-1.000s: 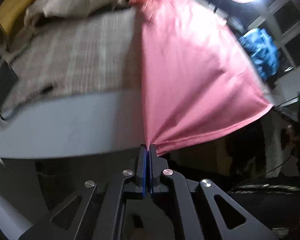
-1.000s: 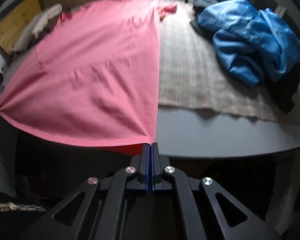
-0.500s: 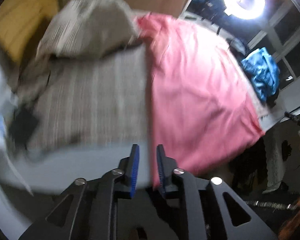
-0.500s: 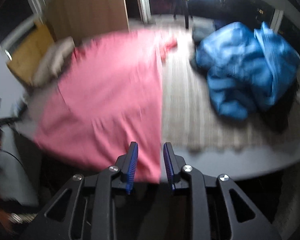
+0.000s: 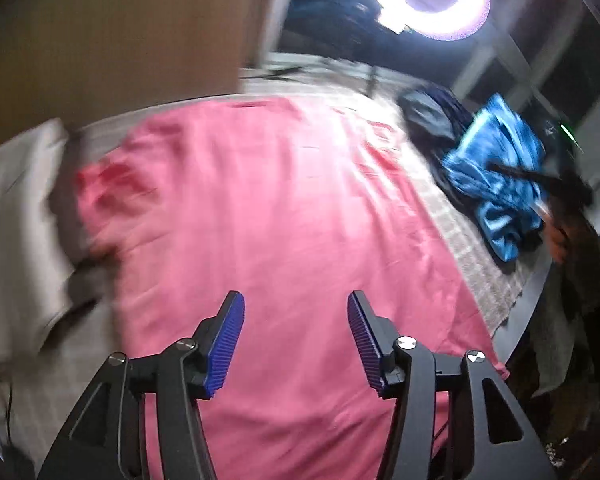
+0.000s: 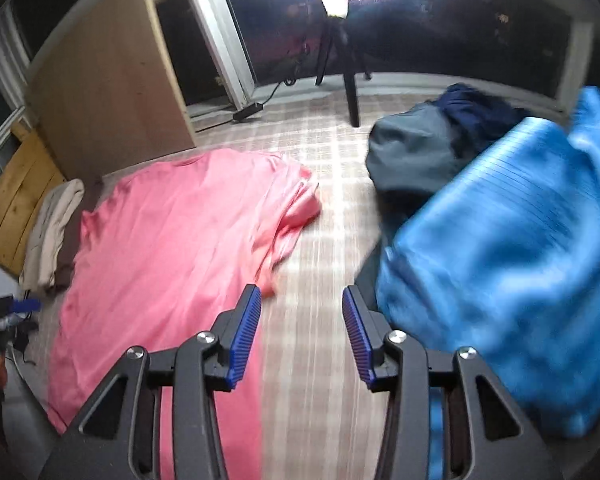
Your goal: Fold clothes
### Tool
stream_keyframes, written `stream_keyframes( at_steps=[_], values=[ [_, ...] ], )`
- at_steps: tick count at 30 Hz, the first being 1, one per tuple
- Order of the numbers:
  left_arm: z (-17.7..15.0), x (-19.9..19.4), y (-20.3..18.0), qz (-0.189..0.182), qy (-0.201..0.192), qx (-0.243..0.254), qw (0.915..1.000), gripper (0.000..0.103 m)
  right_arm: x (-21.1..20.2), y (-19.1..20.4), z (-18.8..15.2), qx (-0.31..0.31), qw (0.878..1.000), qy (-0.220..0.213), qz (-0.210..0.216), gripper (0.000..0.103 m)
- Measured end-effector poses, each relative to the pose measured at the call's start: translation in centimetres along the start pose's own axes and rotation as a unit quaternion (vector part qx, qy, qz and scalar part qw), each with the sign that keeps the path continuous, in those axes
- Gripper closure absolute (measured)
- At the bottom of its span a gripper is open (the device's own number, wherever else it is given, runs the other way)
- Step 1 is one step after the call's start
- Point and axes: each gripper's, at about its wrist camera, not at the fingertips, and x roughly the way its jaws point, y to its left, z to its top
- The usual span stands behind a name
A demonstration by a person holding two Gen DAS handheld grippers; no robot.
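Pink t-shirt (image 5: 284, 216) lies flat on the table (image 6: 320, 380), our left gripper (image 5: 296, 334) and right gripper (image 6: 298, 328) have just been opening with nothing between, so we reckon sleeves get folded next.

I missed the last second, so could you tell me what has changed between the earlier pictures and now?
Both grippers, left and right, let go of the pink shirt's hem; their jaws have just been opening, nothing between them. The shirt now lies flat. The blue garment stayed put.
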Motion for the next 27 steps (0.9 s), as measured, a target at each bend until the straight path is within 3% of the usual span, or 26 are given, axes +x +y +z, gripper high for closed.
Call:
stream_keyframes(
  at_steps=[4, 10, 13, 16, 21, 27],
  values=[
    [3.8, 5.4, -6.9, -0.024, 0.022, 0.058, 0.9978, 0.048, 6.5, -2.2, 4.3, -0.013, 0.999, 0.027, 0.019, 0.062],
    [9.0, 12.4, -14.9, -0.067, 0.039, 0.143, 0.9867, 0.049, 12.4, -4.2, 8.0, -0.021, 0.996, 0.062, 0.056, 0.062],
    [10.4, 15.9, -17.0, -0.054, 0.055, 0.194, 0.9779, 0.053, 14.3, -5.2, 8.9, -0.024, 0.994, 0.08, 0.067, 0.062],
    [11.1, 18.4, -17.5, -0.039, 0.077, 0.222, 0.9713, 0.06, 15.1, -6.6, 9.4, -0.009, 0.992, 0.087, 0.093, 0.062],
    [11.3, 20.6, -16.5, 0.0, 0.1, 0.242, 0.965, 0.062, 15.7, -7.9, 9.7, -0.003, 0.985, 0.093, 0.144, 0.063],
    [10.8, 20.6, -15.4, -0.009, 0.099, 0.248, 0.9637, 0.065, 16.7, -6.0, 9.1, -0.053, 0.978, 0.111, 0.169, 0.063]
  ],
)
